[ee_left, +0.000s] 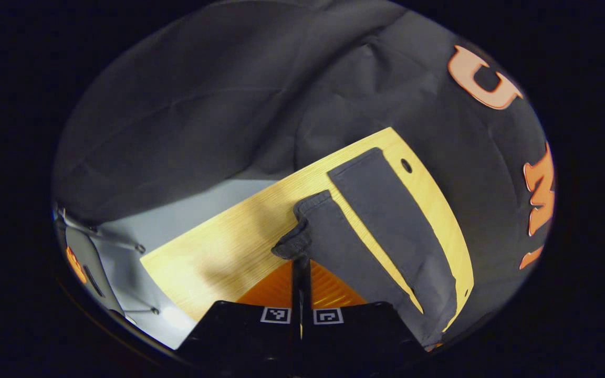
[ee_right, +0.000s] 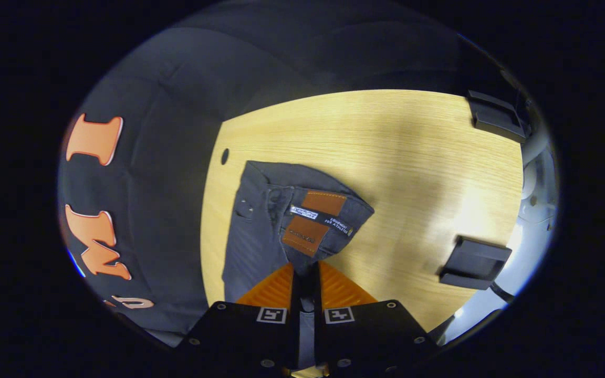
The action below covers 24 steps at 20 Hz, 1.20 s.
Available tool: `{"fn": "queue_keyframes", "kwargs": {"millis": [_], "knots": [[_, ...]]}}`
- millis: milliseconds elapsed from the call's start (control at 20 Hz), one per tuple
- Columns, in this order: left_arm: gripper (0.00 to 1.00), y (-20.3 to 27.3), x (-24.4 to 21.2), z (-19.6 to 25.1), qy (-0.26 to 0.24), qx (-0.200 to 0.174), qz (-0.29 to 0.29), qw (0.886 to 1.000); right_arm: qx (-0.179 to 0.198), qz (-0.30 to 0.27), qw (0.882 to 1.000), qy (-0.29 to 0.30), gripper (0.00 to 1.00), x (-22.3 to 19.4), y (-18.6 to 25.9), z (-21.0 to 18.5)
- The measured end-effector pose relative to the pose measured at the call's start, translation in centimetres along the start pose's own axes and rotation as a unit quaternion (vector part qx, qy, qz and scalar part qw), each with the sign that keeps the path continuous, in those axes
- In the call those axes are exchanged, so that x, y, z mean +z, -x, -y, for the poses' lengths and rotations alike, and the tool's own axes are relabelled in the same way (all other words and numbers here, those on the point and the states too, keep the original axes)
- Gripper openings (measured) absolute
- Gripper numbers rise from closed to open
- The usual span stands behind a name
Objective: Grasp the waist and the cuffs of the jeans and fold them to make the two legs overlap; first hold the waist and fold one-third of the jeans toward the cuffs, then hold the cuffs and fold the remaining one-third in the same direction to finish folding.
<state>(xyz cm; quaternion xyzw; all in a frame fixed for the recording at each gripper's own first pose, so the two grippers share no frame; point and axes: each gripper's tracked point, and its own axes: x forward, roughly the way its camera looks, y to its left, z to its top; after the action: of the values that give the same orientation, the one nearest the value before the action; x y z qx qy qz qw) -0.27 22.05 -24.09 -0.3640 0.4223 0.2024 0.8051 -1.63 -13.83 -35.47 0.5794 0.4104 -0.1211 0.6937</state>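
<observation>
In the left gripper view, the left tool (ee_left: 301, 262) has its two fingers pressed together on the cuff (ee_left: 298, 237) of the nearer leg of the dark grey jeans (ee_left: 381, 231), and the pinched hem is bunched and lifted a little off the light wooden desk (ee_left: 218, 252). The two legs run side by side away from that cuff, with a narrow strip of bare wood showing between them; the farther leg lies flat, its cuff close to a small round hole (ee_left: 406, 166) near the desk's far edge, and both legs extend toward the desk's lower right corner in this view. In the right gripper view, the right tool (ee_right: 305, 273) is clamped on the waist (ee_right: 302, 252) of the jeans, the fingers closed on the cloth just below a brown leather patch (ee_right: 314, 220) with a dark woven tag across it. The waistband is raised and folded over, so the patch faces the camera, while the rest of the garment lies flat along the desk's left edge in that view, near a small round hole (ee_right: 225, 156). Two black clamps (ee_right: 475, 261) sit on the desk's right edge, well apart from the jeans.
</observation>
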Motion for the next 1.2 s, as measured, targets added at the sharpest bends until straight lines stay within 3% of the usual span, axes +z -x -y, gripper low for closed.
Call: {"fn": "queue_keyframes", "kwargs": {"millis": [150, 200, 400, 450, 500, 650, 700, 1000, 1200], "knots": [[0.01, 0.2, 1.2, 3.6, -0.019, -0.038, 0.009, 0.999, 0.009, 0.009, 1.000, 0.017, 0.17, 0.3, -0.1, 0.0], [0.01, 0.4, 1.6, 4.6, -0.027, -0.048, 0.009, 0.998, 0.005, 0.014, 1.000, 0.018, 0.12, 0.3, -0.3, 0.3], [0.01, -0.3, 3.8, 7.2, -0.051, -0.087, 0.013, 0.995, 0.004, 0.039, 0.999, 0.017, 0.12, 1.1, -0.1, -0.3], [0.01, -0.6, 4.2, 7.8, -0.057, -0.095, 0.011, 0.994, 0.004, 0.047, 0.999, 0.014, 0.17, 1.4, -0.6, -0.7], [0.01, -0.9, 4.7, 8.3, -0.061, -0.104, 0.007, 0.993, 0.010, 0.058, 0.998, 0.007, 0.12, 1.7, -0.6, -1.4], [0.01, -2.8, 4.5, 9.5, -0.049, -0.130, -0.033, 0.990, -0.020, 0.079, 0.996, 0.026, 0.11, 2.1, -1.5, -0.3], [0.01, -3.4, 4.4, 9.3, -0.055, -0.119, -0.043, 0.990, -0.026, 0.078, 0.996, 0.022, 0.11, 2.0, -1.6, -0.2], [0.01, -4.2, 6.8, 13.5, -0.086, -0.144, -0.031, 0.985, -0.037, 0.072, 0.996, 0.031, 0.10, 2.1, -1.6, -0.9], [0.01, -5.3, 8.2, 14.3, -0.080, -0.123, -0.027, 0.989, -0.035, 0.072, 0.996, 0.036, 0.06, 2.5, -2.1, -1.2]]}}
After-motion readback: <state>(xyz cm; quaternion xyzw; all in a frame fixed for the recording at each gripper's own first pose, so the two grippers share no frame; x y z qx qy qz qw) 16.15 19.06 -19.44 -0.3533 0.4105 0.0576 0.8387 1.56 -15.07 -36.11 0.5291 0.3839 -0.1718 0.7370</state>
